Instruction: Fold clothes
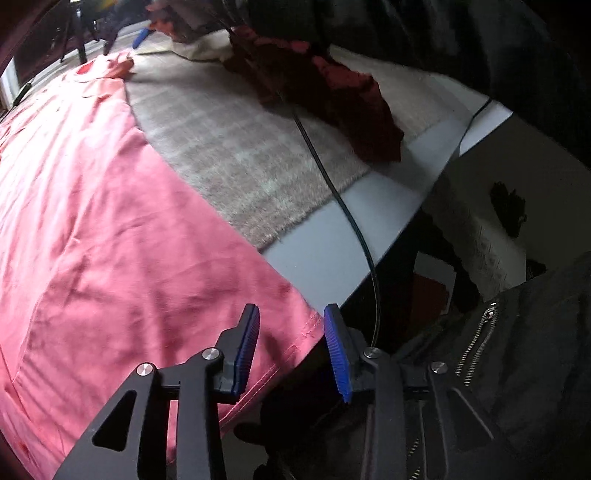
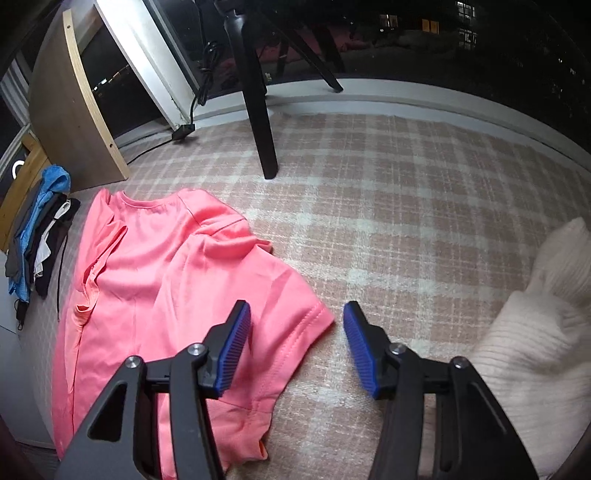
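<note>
Right wrist: right claw [image 2: 297,325] apart, pink t-shirt [image 2: 166,280] hem corner between pads, body toward 10 o'clock; left claw [image 1: 291,328] apart over hem corner.

A lived-in home room at night, checked cloth [image 2: 406,221] covering the counter [image 1: 332,236], clothes pile [image 2: 40,236] lying beside a wooden board [image 2: 70,110], lit apartment windows [image 2: 428,24] glowing outside, tripod leg [image 2: 258,110] standing.

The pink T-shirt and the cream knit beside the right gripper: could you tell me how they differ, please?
The pink T-shirt is smooth, thin fabric; the cream knit is thick and ribbed. The T-shirt lies spread out, rumpled; the knit sits bunched in a heap. Both rest on the checked cloth.
</note>
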The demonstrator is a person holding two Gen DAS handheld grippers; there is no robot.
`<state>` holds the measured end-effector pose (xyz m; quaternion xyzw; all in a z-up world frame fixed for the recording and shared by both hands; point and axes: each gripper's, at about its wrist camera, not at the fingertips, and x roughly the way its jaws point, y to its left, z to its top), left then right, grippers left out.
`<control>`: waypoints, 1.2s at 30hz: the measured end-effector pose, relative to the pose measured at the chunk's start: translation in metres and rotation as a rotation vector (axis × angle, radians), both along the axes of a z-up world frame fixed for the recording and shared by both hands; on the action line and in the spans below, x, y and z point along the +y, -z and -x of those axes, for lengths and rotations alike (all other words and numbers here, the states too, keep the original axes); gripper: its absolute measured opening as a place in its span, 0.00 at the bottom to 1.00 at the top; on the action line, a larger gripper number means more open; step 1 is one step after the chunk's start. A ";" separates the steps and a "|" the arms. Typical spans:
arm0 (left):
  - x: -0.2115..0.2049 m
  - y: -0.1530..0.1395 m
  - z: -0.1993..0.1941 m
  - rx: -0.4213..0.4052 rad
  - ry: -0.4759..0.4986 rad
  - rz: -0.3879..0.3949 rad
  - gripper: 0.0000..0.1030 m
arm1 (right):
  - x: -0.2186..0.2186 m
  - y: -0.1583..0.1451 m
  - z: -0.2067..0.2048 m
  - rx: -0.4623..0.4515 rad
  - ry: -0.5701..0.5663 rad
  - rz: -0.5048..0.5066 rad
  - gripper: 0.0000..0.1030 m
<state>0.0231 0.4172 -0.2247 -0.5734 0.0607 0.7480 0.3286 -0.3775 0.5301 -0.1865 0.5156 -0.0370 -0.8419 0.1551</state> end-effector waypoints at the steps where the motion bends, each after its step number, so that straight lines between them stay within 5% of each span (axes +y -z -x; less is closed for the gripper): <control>1: 0.002 0.003 0.001 -0.008 0.000 0.002 0.33 | 0.000 -0.001 0.000 0.002 -0.003 -0.003 0.53; 3: 0.001 0.004 0.002 0.009 -0.002 -0.002 0.27 | -0.001 -0.002 0.000 0.005 -0.014 -0.010 0.53; 5: -0.001 0.008 0.005 -0.004 -0.008 -0.002 0.00 | -0.001 -0.002 0.001 0.014 -0.018 -0.017 0.53; 13: -0.019 0.007 0.013 -0.046 -0.084 -0.121 0.00 | 0.023 0.004 0.020 0.005 0.034 0.114 0.53; 23: -0.036 0.002 0.019 -0.061 -0.147 -0.181 0.00 | 0.000 0.016 0.004 0.029 -0.154 0.020 0.55; 24: -0.036 0.003 0.019 -0.065 -0.143 -0.188 0.00 | -0.002 0.016 0.000 0.038 -0.175 -0.013 0.48; 26: -0.037 0.001 0.015 -0.061 -0.133 -0.191 0.00 | -0.004 0.015 -0.002 0.034 -0.179 -0.064 0.11; 27: -0.035 0.000 0.013 -0.065 -0.113 -0.193 0.00 | 0.000 0.015 0.001 0.002 -0.165 -0.030 0.03; 29: -0.028 -0.001 0.007 -0.054 -0.084 -0.156 0.05 | 0.005 0.014 0.002 -0.019 -0.141 0.000 0.03; 32: -0.016 0.002 -0.001 -0.050 -0.056 -0.106 0.28 | 0.002 0.014 -0.002 -0.014 -0.140 -0.023 0.03; 36: -0.005 0.007 -0.007 -0.026 -0.030 -0.074 0.28 | 0.002 0.016 -0.007 -0.023 -0.117 -0.034 0.03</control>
